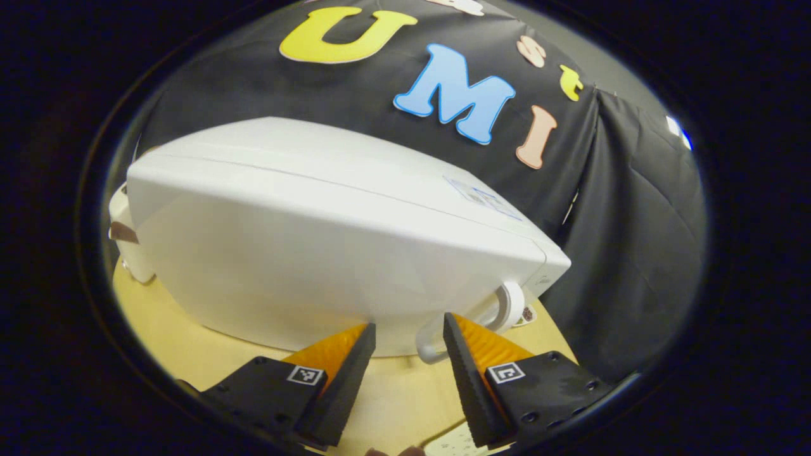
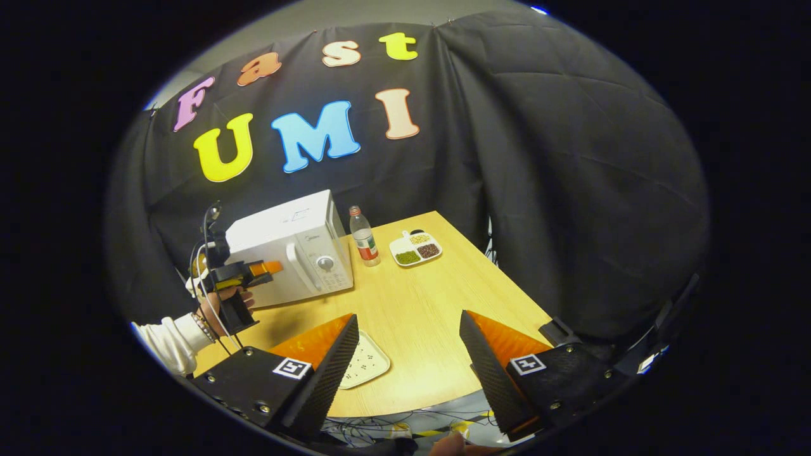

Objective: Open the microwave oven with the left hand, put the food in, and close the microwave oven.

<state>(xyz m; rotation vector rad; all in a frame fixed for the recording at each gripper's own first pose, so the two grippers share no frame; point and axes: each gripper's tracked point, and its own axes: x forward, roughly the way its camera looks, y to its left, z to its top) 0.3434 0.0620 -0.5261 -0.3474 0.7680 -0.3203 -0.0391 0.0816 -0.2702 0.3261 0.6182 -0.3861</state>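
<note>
The white microwave [image 1: 329, 253] looms close in the left gripper view, its door closed. Its curved white handle [image 1: 504, 310] is just right of my left gripper [image 1: 408, 322], which is open with nothing between its fingers. In the right gripper view the microwave [image 2: 288, 244] stands at the table's back left, and a hand holds the left gripper [image 2: 263, 268] in front of the door, left of the handle [image 2: 296, 266]. The food tray [image 2: 415, 248], with green, red and pale portions, lies at the back. My right gripper [image 2: 408, 320] hovers open over the table's near edge.
A clear bottle with a red label [image 2: 364, 235] stands between the microwave and the food tray. A white plate [image 2: 366, 361] lies by the near edge of the wooden table [image 2: 431, 297]. Black cloth walls surround the table. Cables hang below the front edge.
</note>
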